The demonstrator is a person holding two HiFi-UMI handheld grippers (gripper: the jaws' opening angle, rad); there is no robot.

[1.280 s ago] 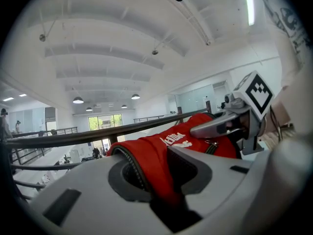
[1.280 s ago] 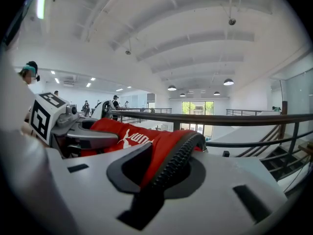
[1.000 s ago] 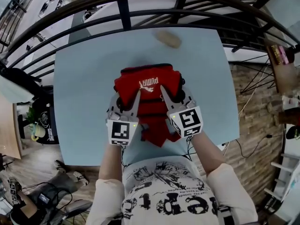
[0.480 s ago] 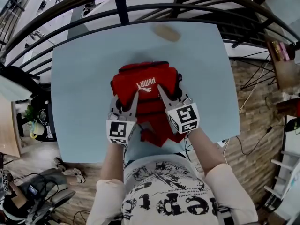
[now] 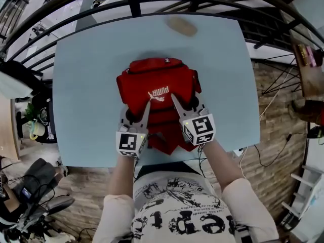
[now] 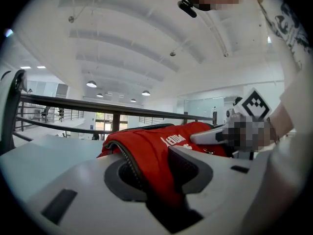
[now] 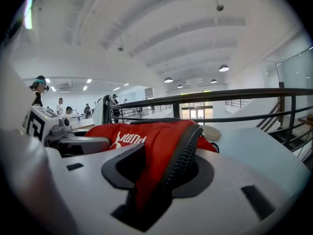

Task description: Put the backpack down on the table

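1. left tongs (image 6: 156, 180): the jaws are easing open, and a red fold with its zip sits pinched between the pads at the backpack's near-left edge.
2. right tongs (image 7: 156, 175): the jaws are opening, and the fold and zip at the backpack's near-right edge touch both pads.
3. the backpack (image 5: 154, 82) appears to lie flat, logo up, on the pale blue bench (image 5: 86, 100), its near end close to the bench's near edge.
4. to finish well, release both sides together and open wide enough that the zip piping cannot snag. then draw the tongs straight back from the backpack without lifting, so it isn't dragged off that edge.
5. a beige oval thing (image 5: 182, 26) lies well beyond the backpack's far edge, out of the way.
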